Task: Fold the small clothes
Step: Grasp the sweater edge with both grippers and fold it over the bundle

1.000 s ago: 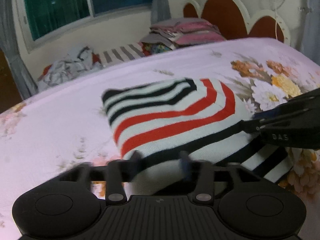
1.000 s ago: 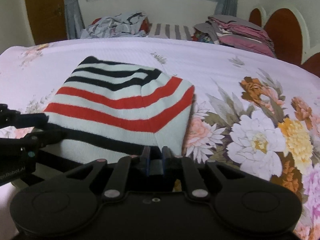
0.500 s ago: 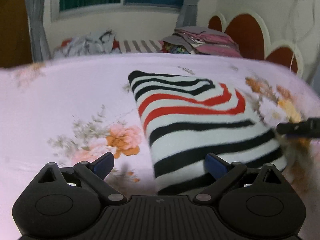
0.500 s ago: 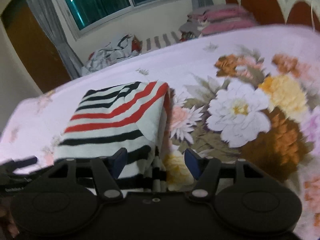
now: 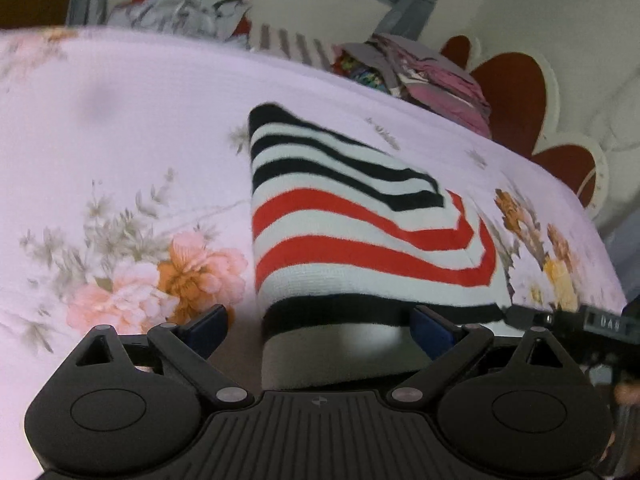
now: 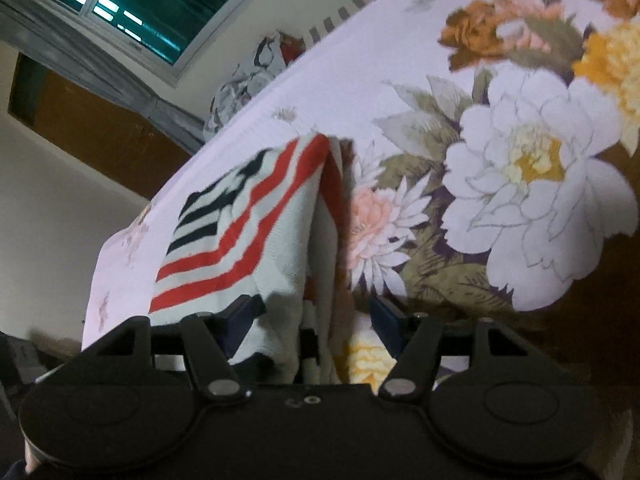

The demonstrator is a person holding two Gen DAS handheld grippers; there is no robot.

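Note:
A small striped garment (image 5: pixel 352 236), white with black and red stripes, lies folded on the floral bedsheet (image 5: pixel 100 128). My left gripper (image 5: pixel 320 324) is open, its blue-padded fingers astride the garment's near left corner. In the right wrist view the same garment (image 6: pixel 256 236) lies ahead, its near right edge between the open fingers of my right gripper (image 6: pixel 318 316). The right gripper's tip (image 5: pixel 560 320) shows at the right edge of the left wrist view.
A stack of folded pink and grey clothes (image 5: pixel 432 76) and a heap of unfolded clothes (image 5: pixel 180 12) lie at the bed's far side. A brown scalloped headboard (image 5: pixel 520 96) is at the right. A window (image 6: pixel 132 4) and curtains are behind.
Both grippers, shut on the garment's near edge one second ago, have opened and let it go. Both views have tilted and dropped lower toward the garment.

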